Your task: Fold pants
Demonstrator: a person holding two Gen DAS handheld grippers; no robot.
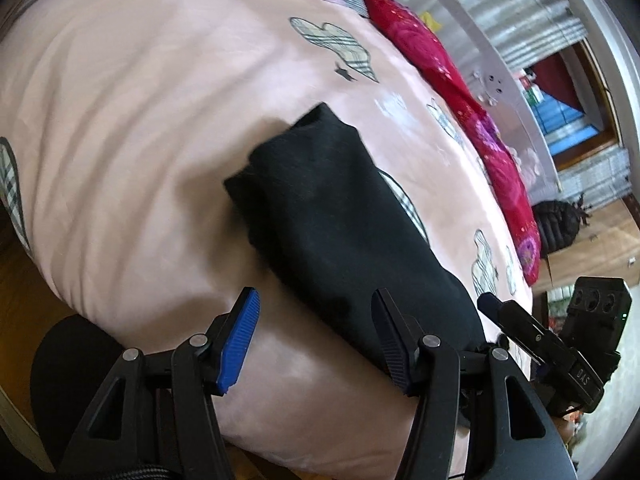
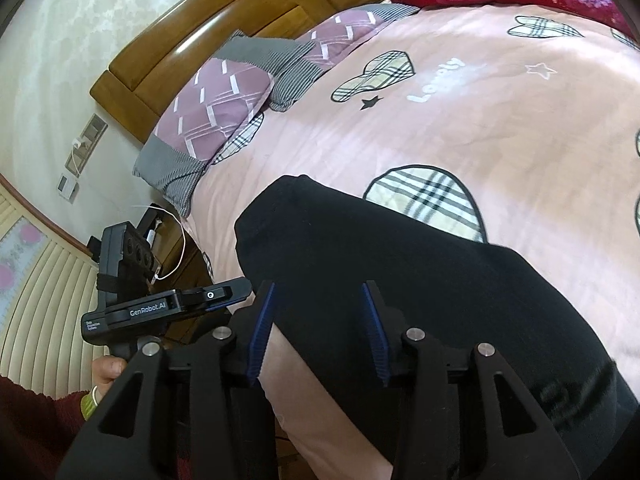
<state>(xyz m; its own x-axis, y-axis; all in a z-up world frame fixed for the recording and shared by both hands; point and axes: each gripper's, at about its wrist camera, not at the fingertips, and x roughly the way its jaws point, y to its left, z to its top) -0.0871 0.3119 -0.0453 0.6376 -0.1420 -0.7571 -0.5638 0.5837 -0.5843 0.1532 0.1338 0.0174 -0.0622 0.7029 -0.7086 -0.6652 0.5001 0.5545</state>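
The near end of the pants (image 1: 340, 220) is cut off behind the left gripper (image 1: 316, 340) and, in the right wrist view, runs out of frame at the lower right. The pants (image 2: 400, 272) are laid as a long folded strip on the pink quilt (image 1: 140, 120), near its front edge. Bare quilt is seen to the left and beyond the far end; pillows (image 2: 216, 108) lie by the headboard (image 2: 224, 20). Both grippers are spread wide with nothing held. The right gripper (image 2: 318, 332) is poised over the pants' edge; contact cannot be told.
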